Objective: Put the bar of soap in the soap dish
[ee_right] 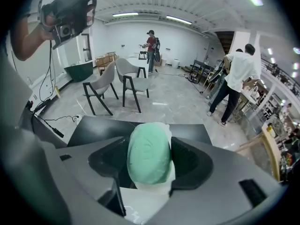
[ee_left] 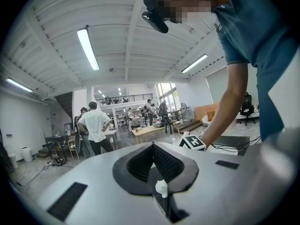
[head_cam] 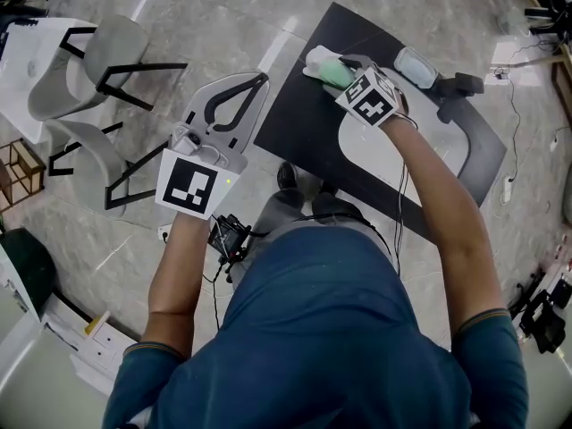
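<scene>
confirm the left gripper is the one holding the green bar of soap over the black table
Not quite: the gripper is wrong. The right gripper is the one holding the green bar of soap over the black table. The right gripper view shows the soap clamped between its jaws. In the left gripper view, the left gripper has its jaws together with no soap between them.

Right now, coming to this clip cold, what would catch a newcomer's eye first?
The pale green oval bar of soap, clamped between the right gripper's jaws near the far edge of the black tabletop, with something white just beneath it. Next, the left gripper, shut on nothing, held out over the grey marble floor left of the table.
</scene>
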{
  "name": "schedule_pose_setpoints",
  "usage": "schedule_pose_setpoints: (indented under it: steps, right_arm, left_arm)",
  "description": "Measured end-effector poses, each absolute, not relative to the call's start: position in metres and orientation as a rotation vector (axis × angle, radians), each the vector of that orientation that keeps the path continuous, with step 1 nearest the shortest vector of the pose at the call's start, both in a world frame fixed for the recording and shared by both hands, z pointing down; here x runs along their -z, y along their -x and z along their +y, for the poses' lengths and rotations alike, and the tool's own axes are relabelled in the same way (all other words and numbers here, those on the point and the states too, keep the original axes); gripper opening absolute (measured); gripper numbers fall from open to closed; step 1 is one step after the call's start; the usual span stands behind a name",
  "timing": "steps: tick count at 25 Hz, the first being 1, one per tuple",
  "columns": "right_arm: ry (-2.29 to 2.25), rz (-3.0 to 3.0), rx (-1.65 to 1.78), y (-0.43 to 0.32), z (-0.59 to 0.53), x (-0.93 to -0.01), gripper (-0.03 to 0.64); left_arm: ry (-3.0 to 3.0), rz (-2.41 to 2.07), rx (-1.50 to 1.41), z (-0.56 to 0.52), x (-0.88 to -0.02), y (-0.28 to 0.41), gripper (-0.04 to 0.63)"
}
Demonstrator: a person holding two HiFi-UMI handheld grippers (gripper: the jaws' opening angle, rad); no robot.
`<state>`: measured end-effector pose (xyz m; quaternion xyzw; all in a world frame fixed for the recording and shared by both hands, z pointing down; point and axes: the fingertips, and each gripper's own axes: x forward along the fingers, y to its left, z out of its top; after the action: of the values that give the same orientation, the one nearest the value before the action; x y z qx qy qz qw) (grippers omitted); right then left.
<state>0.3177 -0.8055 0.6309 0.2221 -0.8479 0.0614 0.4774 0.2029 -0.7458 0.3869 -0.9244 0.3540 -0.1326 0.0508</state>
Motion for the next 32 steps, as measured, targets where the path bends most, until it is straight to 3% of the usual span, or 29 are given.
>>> schedule_pose_setpoints:
  steps: [21,30,31,32]
  right_arm:
    - [-0.432,-1.930,-0.223,-0.328,-0.826,-0.661,0.296]
    - [-0.559,-2.034,-0.171,-0.329,-0.825,-0.611,0.293]
    - [-0.630,-2.094,-0.166,-0.326,-0.827,-0.590,0.253]
    - [-0.713,-2.165,-0.162,-0.324,-0.829,-0.566,0.156]
  left_arm:
    - [2.823,1.115,0.377,-0.743,-0.388,-0.202,0.002]
    - [2.819,1.087,0.354,-0.736,-0.379,-0.209,0.002]
    - [2.819,1.082,0.347,-0.735,-0.376,-0.210,0.002]
    - [2.818,1.073,0.342,-0.733,-0.373,-0.211,0.002]
